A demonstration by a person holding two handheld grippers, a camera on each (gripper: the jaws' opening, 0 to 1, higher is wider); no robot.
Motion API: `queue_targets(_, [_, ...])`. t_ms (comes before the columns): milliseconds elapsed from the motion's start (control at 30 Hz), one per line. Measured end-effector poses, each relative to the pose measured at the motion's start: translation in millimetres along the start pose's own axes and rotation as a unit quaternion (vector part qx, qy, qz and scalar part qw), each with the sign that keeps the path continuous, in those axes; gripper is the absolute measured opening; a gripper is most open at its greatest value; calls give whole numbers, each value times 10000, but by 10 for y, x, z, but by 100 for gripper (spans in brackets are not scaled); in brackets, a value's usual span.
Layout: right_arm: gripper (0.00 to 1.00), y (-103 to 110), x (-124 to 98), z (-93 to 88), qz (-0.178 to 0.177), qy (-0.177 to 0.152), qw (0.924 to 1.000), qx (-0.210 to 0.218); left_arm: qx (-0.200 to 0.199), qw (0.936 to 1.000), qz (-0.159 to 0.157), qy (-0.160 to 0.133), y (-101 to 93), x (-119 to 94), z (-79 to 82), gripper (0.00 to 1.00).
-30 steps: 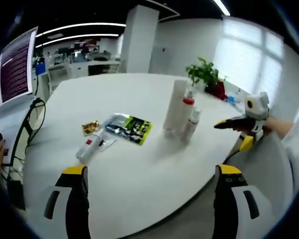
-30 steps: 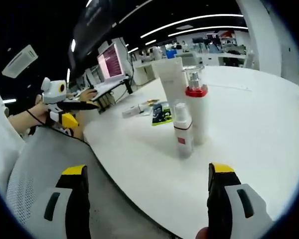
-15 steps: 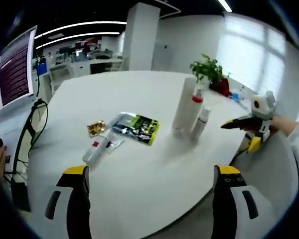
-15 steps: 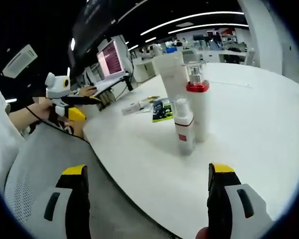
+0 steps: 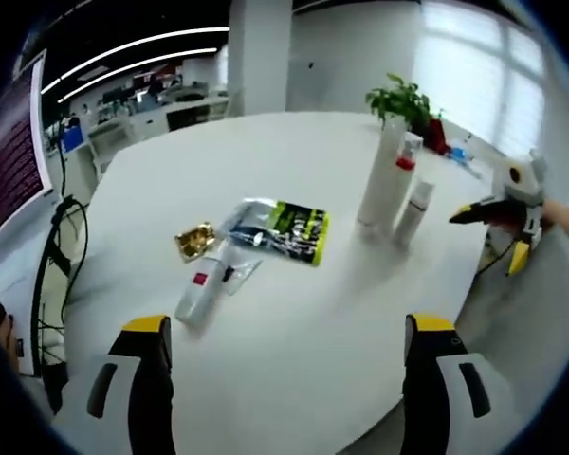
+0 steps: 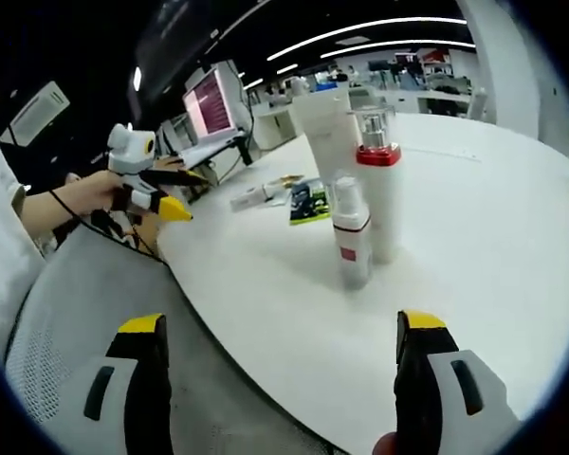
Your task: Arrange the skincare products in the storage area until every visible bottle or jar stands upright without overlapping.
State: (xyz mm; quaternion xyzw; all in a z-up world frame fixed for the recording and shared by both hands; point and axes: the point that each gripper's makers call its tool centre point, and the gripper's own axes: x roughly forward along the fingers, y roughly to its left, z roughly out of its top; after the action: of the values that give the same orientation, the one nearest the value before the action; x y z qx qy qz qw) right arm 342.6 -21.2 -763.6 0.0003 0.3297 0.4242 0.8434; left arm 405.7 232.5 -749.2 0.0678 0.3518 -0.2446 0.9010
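Three containers stand upright together on the round white table (image 5: 294, 360): a tall white tube (image 5: 379, 180), a pump bottle with a red collar (image 5: 404, 178) and a small white bottle (image 5: 415, 210). From the right gripper view the small bottle (image 6: 351, 242) is nearest, with the red-collared bottle (image 6: 377, 194) and the tall tube (image 6: 327, 137) behind. A white tube with a red label (image 5: 201, 290) lies flat on its side. My left gripper (image 5: 285, 327) hangs open over the near table edge. My right gripper (image 6: 281, 324) stays open off the table's rim, empty.
A green-and-black sachet (image 5: 286, 228) and a gold packet (image 5: 194, 240) lie beside the lying tube. A potted plant (image 5: 405, 100) stands at the table's far side. A grey mesh chair (image 6: 76, 332) sits below the rim. A monitor (image 6: 209, 104) glows behind.
The left gripper has moved forward and up over the table, toward the lying tube. The right gripper has hardly shifted. The products have not moved.
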Motion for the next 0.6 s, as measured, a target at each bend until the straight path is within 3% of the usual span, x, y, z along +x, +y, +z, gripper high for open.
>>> queue_targets(433, [99,-21,15,-45,19,63,9999,149,178,9988,83,457,391,350,13,85])
queue_targets(600, [99,-47,32,-73,3,108,9998,188,377,9969,52,689,449,425,35,81])
